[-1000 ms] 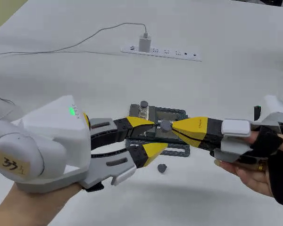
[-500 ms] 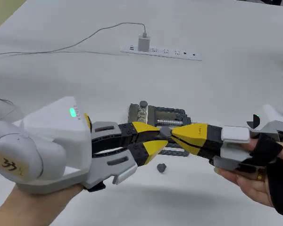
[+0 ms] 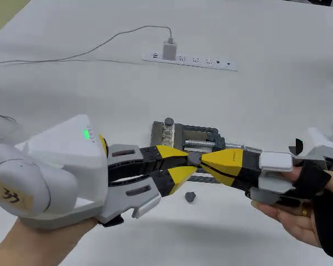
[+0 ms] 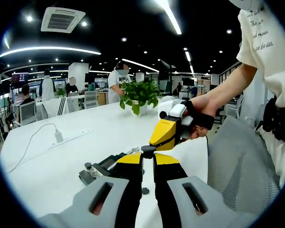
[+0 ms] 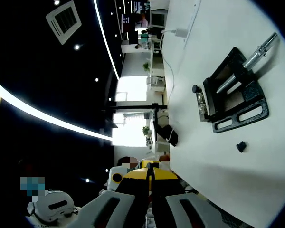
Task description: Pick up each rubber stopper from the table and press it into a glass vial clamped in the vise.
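Grey rubber stopper (image 3: 193,159): held in the air above the near edge of the vise (image 3: 200,136), at the tips of the left tool (image 3: 190,164), whose yellow jaws are drawn nearly together and pinch it. In the left gripper view the stopper sits right at the jaw ends.
Right tool (image 3: 202,160): reaches in from the right, jaws pressed together, tip touching the same stopper; whether it grips it cannot be told.
Vise: black, lying flat on the white desk (image 3: 266,100), with its screw running to the right.
Glass vial (image 3: 167,132): upright at the vise's far left corner, grey cap on top.
Loose stopper (image 3: 190,196): on bare desk just near of the vise, apart from it, with open surface around it.
Power strip (image 3: 188,60): far side, well apart from the vise, broad bare desk between; its cable (image 3: 100,49) trails left toward the desk's far left edge
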`<state>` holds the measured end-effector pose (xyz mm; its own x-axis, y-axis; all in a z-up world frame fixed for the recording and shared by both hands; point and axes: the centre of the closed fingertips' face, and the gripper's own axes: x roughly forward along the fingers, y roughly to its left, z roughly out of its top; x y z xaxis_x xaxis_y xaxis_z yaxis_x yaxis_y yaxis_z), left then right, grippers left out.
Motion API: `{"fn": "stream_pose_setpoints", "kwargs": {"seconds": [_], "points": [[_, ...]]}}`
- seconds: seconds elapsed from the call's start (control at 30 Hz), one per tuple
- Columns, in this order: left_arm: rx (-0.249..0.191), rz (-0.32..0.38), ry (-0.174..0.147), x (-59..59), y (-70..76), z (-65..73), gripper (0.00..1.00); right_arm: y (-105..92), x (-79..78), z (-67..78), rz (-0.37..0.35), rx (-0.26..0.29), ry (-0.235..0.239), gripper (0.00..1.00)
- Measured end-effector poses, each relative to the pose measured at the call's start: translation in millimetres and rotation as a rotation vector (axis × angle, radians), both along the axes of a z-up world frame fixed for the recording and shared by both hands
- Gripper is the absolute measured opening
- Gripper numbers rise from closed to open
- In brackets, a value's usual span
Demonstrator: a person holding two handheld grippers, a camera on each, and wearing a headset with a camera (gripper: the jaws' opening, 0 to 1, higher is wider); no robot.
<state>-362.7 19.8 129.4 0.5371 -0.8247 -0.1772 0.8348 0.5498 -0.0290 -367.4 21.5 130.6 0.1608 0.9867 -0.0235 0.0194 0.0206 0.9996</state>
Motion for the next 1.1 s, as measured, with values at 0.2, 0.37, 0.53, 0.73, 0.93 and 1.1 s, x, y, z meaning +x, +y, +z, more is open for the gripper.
{"fn": "stream_pose_setpoints", "kwargs": {"seconds": [0.2, 0.37, 0.53, 0.73, 0.93, 1.1], "points": [[-0.001, -0.004, 0.003, -1.5, 0.5, -0.7, 0.04, 1.2, -2.5, -0.3, 0.001, 0.002, 0.004, 0.0], [-0.008, -0.002, 0.021, -1.8, 1.1, -2.3, 0.04, -0.9, -0.1, -2.8, 0.001, -0.003, -0.027, 0.0], [-0.019, 0.004, 0.022, 0.0, 1.3, -0.7, 0.04, -1.1, 0.4, 0.1, -0.007, -0.006, -0.106, 0.0], [-0.017, 0.002, 0.028, 0.5, 0.4, -2.0, 0.04, -1.0, 3.6, -2.0, -0.031, -0.049, -0.205, 0.24], [-0.017, 0.004, 0.038, 0.1, 0.5, -4.3, 0.04, 0.4, 2.2, -6.8, -0.029, -0.102, -0.289, 0.52], [-0.013, 0.003, 0.049, -1.1, 1.3, -7.2, 0.04, -1.0, -1.2, -10.5, 0.023, -0.148, -0.398, 0.64]]}}
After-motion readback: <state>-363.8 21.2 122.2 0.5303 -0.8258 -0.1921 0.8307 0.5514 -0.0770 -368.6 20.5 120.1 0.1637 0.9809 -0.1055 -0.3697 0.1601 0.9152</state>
